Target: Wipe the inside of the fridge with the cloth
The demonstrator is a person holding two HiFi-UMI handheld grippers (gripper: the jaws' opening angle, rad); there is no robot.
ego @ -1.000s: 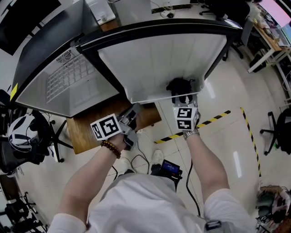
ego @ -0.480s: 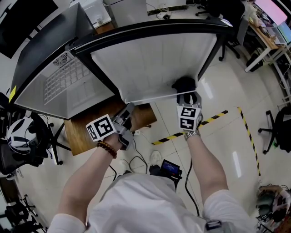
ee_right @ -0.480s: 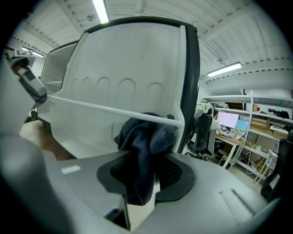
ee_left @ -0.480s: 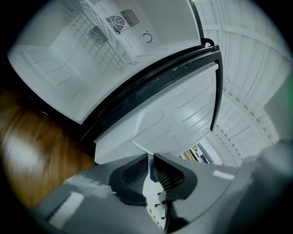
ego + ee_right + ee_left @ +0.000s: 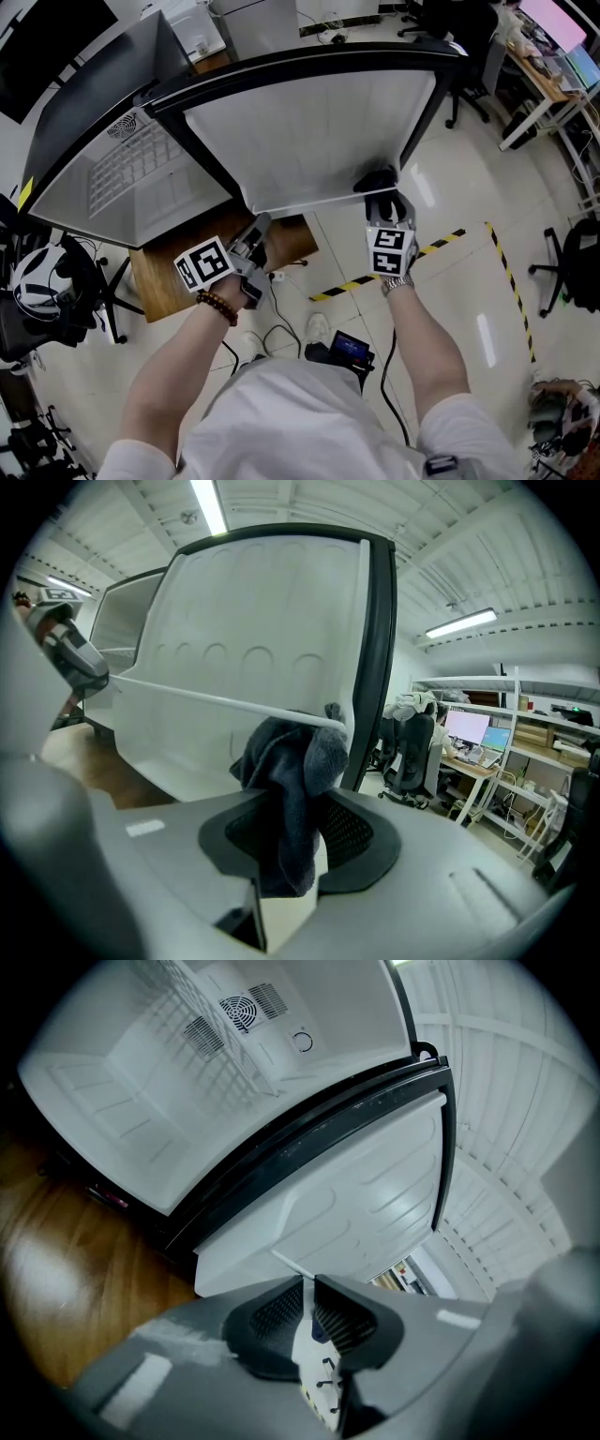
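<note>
The fridge stands open. Its white inner door [image 5: 309, 131] faces me in the head view, and the cabinet interior [image 5: 122, 178] with a wire shelf lies to the left. My right gripper [image 5: 385, 200] is shut on a dark grey cloth [image 5: 377, 178]. It holds the cloth [image 5: 291, 761] against the right end of the door's white rail [image 5: 206, 697], close to the black door seal. My left gripper [image 5: 255, 231] hangs below the door's lower left corner, over the wooden platform [image 5: 178, 272]. Its jaws are shut with nothing between them, as the left gripper [image 5: 309, 1302] view shows.
A white helmet [image 5: 37, 277] rests on a chair at the far left. Yellow-black tape [image 5: 450, 239] crosses the floor at right. Cables and a small device [image 5: 349, 347] lie by my feet. Desks with monitors [image 5: 478, 728] and office chairs stand beyond the door.
My right gripper has slid the cloth along the door's lower edge toward its right corner. The left gripper has stayed where it was.
</note>
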